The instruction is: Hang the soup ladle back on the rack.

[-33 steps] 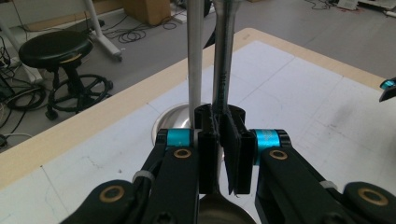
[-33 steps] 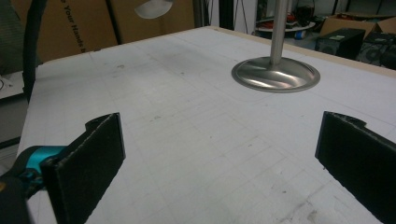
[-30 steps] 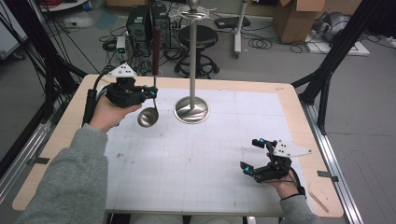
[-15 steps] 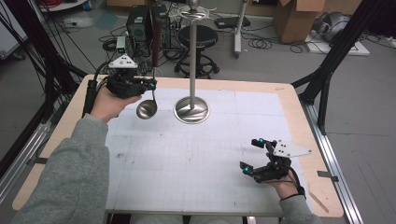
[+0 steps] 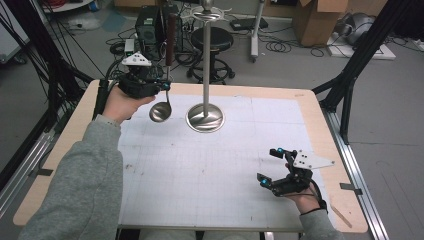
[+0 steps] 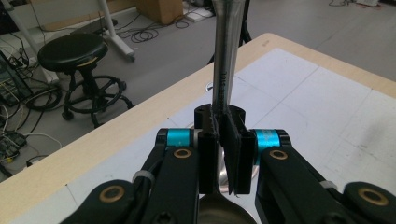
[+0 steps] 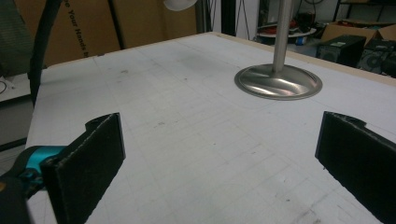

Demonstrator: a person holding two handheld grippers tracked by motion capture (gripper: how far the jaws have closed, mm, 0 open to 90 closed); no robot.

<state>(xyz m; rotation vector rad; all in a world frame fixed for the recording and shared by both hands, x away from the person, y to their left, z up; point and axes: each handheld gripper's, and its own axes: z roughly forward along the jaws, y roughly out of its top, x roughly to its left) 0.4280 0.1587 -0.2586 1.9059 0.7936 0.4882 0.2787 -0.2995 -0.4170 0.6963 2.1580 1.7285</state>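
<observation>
Upright, ladle (image 5: 161,107) stem between left gripper (image 6: 224,156) pads (image 6: 208,158).

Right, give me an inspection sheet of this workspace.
Surface: white gridded mat on a wood-edged table.
Job's things: steel ladle held upright, bowl down, above the mat; metal stand beside it, apart.
Clutter: nothing seen on the mat.
Grippers: left hand-held gripper shut on the ladle's handle; right hand-held gripper open, empty, low near the mat's front right.
Cables: loose on the floor beyond the table.
Surroundings: black stool, cardboard boxes.
</observation>
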